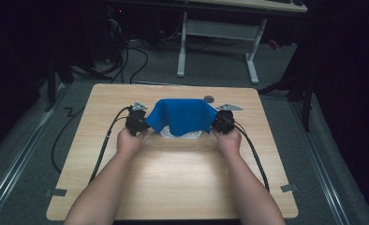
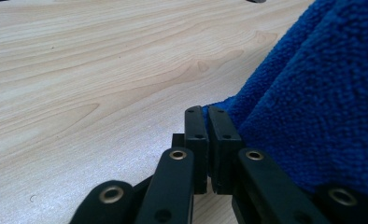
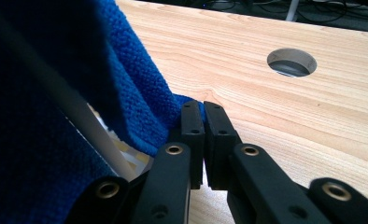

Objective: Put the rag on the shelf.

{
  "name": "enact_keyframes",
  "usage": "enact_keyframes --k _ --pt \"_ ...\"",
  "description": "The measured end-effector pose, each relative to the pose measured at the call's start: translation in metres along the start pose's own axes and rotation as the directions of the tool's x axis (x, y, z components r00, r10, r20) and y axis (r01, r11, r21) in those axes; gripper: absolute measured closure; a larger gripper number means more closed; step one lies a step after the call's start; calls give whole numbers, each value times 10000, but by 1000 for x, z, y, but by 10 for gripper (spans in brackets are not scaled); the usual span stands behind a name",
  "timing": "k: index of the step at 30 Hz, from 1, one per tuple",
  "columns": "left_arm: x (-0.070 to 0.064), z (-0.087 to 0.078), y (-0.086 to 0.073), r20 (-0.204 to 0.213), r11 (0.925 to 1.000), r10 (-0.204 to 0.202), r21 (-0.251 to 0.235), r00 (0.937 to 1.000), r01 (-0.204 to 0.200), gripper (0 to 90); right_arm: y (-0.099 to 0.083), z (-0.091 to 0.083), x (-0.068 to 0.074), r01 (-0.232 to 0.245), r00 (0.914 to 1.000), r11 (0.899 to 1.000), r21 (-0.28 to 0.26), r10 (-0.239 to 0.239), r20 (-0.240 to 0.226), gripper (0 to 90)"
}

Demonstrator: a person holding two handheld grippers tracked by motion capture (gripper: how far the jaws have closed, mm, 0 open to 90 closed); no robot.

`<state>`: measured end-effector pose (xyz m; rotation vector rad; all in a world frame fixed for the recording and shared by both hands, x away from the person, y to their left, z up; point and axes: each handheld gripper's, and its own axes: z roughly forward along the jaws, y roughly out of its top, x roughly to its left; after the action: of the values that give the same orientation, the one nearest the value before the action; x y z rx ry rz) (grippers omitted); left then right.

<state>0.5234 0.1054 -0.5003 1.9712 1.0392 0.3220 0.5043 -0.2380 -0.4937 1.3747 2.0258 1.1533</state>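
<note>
plainly, both claws pinch the unlabelled blue cloth (image 1: 182, 115).

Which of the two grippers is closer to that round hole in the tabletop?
Right. The right gripper sits just below the hole; the left gripper is across the blue cloth, farther off.

High view looks forward and down on the whole surface (image 1: 173, 187) from the person's side; each gripper view sits close behind its jaws, low over the wood, sharing the blue cloth (image 1: 181, 115) toward 12 o'clock
</note>
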Motion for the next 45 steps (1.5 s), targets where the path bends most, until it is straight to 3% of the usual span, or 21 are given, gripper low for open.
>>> enact_keyframes --k 6,10,17,37,43,45 --pt "-1 -4 1 -19 9998 -22 -197 10000 22 768 4 -6 -1 -170 9998 9997 -177 170 34 844" --pt "-2 -9 2 -252 9991 33 -413 9997 -44 659 9 -12 -4 -223 9996 9991 -371 229 150 749" --pt "-1 -23 6 -518 9964 155 -828 9985 -197 601 16 -21 -6 -235 9991 9977 -638 256 328 705" --pt "8 -55 13 -924 9915 -22 -1295 9957 -98 564 23 -45 -12 44 9970 9966 -820 19 775 648" --pt "7 -63 9 -977 9899 -13 -1414 9952 -126 564 22 -54 -9 139 9964 9959 -894 -63 843 628" --pt "7 -67 4 -939 9891 -95 -1471 9955 -45 563 18 -60 -7 101 9960 9932 -1163 3 890 622"
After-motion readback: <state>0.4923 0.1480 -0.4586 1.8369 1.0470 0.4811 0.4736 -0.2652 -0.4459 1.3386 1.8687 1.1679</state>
